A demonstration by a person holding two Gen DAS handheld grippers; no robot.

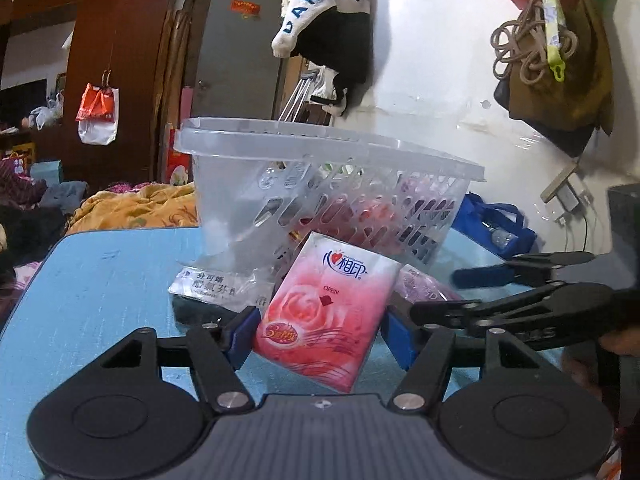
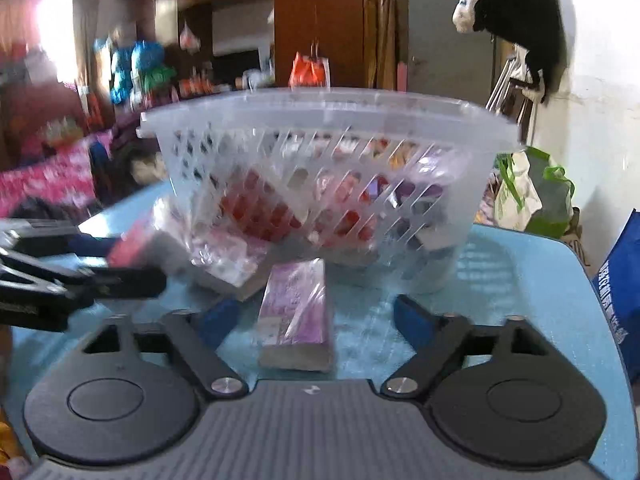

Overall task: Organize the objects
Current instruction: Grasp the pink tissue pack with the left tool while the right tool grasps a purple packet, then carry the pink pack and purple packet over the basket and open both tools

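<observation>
Left gripper [image 1: 318, 334] pinches a pink rose-print tissue pack [image 1: 326, 314] w/ red-and-white wrapper: both blue pads [image 1: 242, 330] press on its sides, pack tilted, lower corner toward the camera, raised off the light-blue tabletop [image 1: 100, 280]. Just behind it a clear plastic medicine bag w/ black print [image 1: 212, 286] lies flat on the table, and beyond that stands a translucent white slotted plastic basket [image 1: 328, 152], red and dark items visible thru its slots. Right gripper [image 2: 310, 310], seen from its own cam, straddles a purple plastic-wrapped tissue pack [image 2: 298, 306] lying lengthwise on the table; fingers spread, gaps on both sides betw. pads and pack, no contact. That view is blurred. Same basket [image 2: 320, 108] sits beyond the purple pack, near but apart. In the left cam the right gripper's black arms reach in from the right edge, next to the pink pack. A blue fabric bag [image 1: 496, 222] sits past the table's far right edge, by the white wall.
</observation>
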